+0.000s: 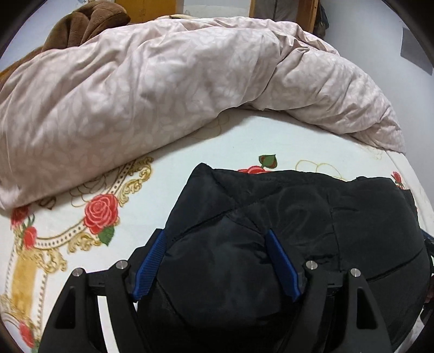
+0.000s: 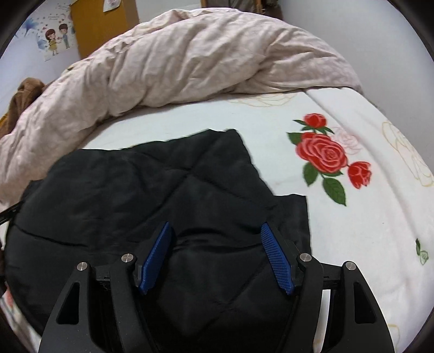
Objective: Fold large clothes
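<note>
Lying on the bed [image 1: 230, 135] is a black padded jacket [image 1: 284, 222], bunched into a thick, rounded heap on the rose-printed sheet [image 2: 352, 217]. Both tools are hovering low over it, one at each side.

The left tool [image 1: 215, 260] is sitting over the near left part of the jacket with its blue pads [image 1: 149, 268] spread wide apart, and black fabric is swelling up between them. Whether the pads are actually touching the cloth, I cannot tell. From this side a corner of the jacket is poking up toward a red rose [image 1: 101, 214] on the sheet.

The right tool [image 2: 217, 255] is likewise standing open, its blue pads [image 2: 276, 260] well apart over the jacket's [image 2: 162, 190] near right part, where quilted seams are crossing in a diamond. A flat flap of the jacket is reaching out to the right, its edge lying on bare sheet, near a cluster of roses [image 2: 322, 152].

Behind the jacket a pale pink duvet [image 1: 162, 81] is heaped across the far half of the bed, apart from the jacket. A brown garment [image 1: 84, 24] is lying beyond the duvet at the far left. On the wall a cartoon poster [image 2: 54, 38] is hanging beside a yellow-brown cabinet [image 2: 103, 30].
</note>
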{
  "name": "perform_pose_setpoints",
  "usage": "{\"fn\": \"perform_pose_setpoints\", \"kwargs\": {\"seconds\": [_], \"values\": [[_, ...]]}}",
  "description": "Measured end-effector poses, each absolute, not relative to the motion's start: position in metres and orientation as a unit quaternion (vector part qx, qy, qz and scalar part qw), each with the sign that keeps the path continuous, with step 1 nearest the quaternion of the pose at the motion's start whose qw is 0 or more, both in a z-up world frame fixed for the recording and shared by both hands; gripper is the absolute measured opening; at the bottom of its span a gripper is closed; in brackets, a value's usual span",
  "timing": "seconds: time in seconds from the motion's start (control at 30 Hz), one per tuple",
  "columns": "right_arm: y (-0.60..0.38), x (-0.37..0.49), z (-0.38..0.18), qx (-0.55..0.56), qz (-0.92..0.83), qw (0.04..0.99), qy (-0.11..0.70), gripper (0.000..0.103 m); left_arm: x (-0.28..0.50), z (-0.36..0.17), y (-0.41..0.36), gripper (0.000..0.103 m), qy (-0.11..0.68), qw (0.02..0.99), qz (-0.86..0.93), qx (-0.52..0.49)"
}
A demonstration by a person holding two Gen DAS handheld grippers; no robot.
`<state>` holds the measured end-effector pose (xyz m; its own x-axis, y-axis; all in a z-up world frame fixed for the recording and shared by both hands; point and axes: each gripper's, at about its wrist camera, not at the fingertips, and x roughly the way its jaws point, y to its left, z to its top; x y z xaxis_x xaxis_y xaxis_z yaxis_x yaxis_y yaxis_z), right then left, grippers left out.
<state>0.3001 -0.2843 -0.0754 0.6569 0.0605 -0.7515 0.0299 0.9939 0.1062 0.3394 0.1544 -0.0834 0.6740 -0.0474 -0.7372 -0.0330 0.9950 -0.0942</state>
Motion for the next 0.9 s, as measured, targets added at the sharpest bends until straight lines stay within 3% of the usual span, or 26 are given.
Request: {"fn": "perform_pose_setpoints", "kwargs": {"seconds": [0.6, 0.77, 0.9], "values": [[-0.285, 0.309, -0.099, 0.042, -0.002, 0.919, 0.391, 0.068, 0.356, -0.106, 0.148, 0.084, 0.391, 0.919, 0.004, -0.051], [-0.281, 0.308, -0.073, 0.025, -0.014, 0.910, 0.413, 0.068, 0.348, -0.082, 0.156, 0.082, 0.405, 0.912, 0.004, -0.064], [-0.274, 0.285, -0.034, 0.023, 0.004, 0.925, 0.379, 0.068, 0.319, -0.043, 0.141, 0.081, 0.367, 0.929, -0.027, -0.049]]}}
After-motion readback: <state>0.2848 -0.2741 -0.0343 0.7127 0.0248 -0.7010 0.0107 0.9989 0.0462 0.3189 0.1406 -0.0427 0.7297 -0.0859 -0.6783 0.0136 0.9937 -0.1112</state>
